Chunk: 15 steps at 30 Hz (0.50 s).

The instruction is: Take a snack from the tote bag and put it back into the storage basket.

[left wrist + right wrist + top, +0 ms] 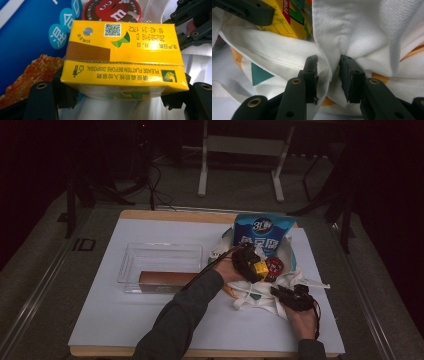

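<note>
In the high view, a white cloth bag (260, 292) lies on the right part of a white board (100, 320) on the table. A blue packet (264, 236) with white characters and "3L" stands upright at the bag's far side, a round red M&M's tin (274, 265) sits just in front of it, and a yellow carton (259, 269) lies beside the tin, between the jaws of the left gripper (250, 265). To the left stands a clear plastic tray (160, 255) with a brown box (165, 278) along its near wall. The right gripper (287, 295) rests on the near edge of the bag.

In the left gripper view, the carton (122, 57) spans the width between the two black jaws, which stand wide apart at its two ends and appear to grip it. Upside down, its flap reads "PLEASE FLATTEN BEFORE DISPOSAL", and its top carries a QR code, a foil straw hole and a printed date with "17C2". Behind it are the M&M's tin (112, 11) and the blue packet (32, 32), which bears a picture of orange fried food. The right gripper (192, 27) shows at the upper right.

In the right gripper view, the jaws are partly closed, pinching a fold of the bag (362, 32) between them. The cloth has a green triangle and orange patches. The carton (287, 22) rests inside the bag's mouth, with one jaw of the left gripper (249, 10) against it.
</note>
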Motion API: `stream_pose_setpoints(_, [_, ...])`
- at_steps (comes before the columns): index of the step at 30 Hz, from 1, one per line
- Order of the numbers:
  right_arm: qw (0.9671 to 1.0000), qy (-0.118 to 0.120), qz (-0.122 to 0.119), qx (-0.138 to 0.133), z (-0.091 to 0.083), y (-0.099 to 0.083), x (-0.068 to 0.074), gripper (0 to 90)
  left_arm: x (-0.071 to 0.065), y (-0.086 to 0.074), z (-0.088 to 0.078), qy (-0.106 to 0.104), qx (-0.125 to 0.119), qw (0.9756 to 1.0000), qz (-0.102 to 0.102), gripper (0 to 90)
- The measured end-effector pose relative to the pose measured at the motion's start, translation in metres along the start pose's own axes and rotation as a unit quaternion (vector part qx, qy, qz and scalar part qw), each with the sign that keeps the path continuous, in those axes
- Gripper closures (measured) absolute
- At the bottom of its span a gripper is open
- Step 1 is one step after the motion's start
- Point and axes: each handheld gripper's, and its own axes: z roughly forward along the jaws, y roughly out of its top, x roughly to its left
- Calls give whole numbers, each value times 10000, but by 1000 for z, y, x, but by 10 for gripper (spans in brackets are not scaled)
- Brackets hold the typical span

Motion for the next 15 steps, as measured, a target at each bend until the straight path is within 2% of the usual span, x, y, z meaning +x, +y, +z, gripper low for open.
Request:
stream_pose_setpoints(1, [10000, -1, -1, 0, 0, 0, 0, 673, 0, 0, -1, 37, -30, 10000, -64, 285])
stream_pose_setpoints(6, [10000, -11, -16, 4, 0, 0, 0, 672, 0, 0, -7, 95, -67, 9999, -79, 285])
stream_pose_setpoints(15, [10000, -13, -26, 1, 0, 0, 0, 672, -1, 3, -27, 243, -216, 9993, -187, 285])
